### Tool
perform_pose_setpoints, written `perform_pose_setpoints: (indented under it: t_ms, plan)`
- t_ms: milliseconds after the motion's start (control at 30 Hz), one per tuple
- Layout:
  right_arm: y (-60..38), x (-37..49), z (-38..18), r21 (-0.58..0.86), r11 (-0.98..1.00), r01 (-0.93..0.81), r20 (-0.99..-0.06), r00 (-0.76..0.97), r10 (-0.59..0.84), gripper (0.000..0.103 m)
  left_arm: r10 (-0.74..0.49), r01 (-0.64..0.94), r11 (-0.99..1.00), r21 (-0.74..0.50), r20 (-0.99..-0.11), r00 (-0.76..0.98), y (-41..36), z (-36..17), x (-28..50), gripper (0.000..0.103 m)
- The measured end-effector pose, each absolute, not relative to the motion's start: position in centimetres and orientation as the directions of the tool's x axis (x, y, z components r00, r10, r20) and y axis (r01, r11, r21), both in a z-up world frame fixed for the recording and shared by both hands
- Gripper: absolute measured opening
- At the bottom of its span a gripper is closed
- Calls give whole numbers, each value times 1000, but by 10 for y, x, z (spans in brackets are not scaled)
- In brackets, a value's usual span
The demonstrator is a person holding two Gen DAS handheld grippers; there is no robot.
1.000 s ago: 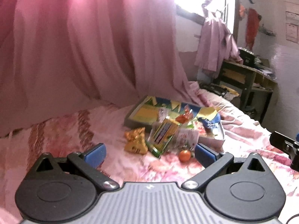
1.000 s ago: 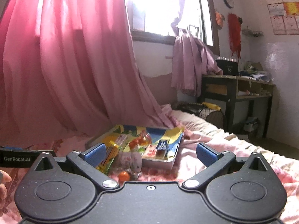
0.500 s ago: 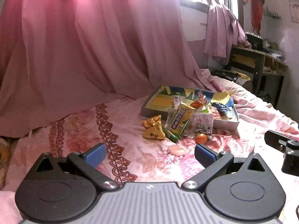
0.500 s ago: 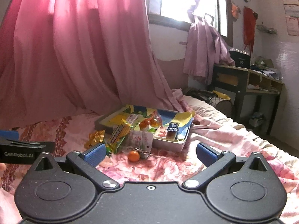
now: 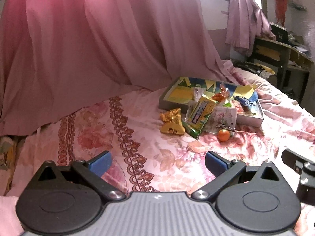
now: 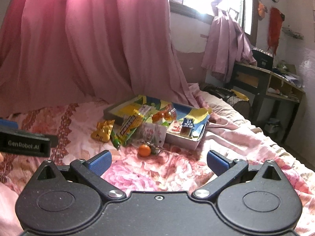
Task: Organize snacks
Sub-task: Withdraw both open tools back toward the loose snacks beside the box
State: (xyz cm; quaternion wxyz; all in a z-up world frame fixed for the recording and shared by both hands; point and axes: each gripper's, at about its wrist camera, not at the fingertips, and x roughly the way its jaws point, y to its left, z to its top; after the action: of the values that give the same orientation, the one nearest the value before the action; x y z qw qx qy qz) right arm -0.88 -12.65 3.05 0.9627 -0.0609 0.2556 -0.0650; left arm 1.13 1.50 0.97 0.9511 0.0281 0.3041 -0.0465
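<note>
Pink floral bedspread point(image 5: 149, 149) under me, pink curtain point(image 5: 98, 39) behind. On it, well ahead of both my grippers, a shallow tray point(image 5: 250, 121) with a yellow, blue and green patterned floor, some packets inside. Spilling over its near edge: a yellow-green snack pack point(image 5: 200, 112) tilted against the rim, a pale printed pouch point(image 5: 222, 119), a crumpled gold packet point(image 5: 172, 122) beside the tray, a small orange ball point(image 5: 223, 135) nearest me. Packet print too blurred to read. My left gripper point(image 5: 157, 160) spread wide, empty; its side reads "GenRobot.AI". My right gripper point(image 6: 159, 160) likewise wide, holding nothing.
</note>
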Motion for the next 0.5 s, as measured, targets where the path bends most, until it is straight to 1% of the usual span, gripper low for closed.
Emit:
perform_pose_setpoints:
  t_ms: [267,500]
  plan:
    - [-122,3,19,-181,982,61,-555,818,-153,102,-79,121,992,24,-635,769,14,2,25,103]
    - [-128,16,15,-147,988,39,-617,777,-122,102,-97,154,988,26,-674,732,8,-3,42,103]
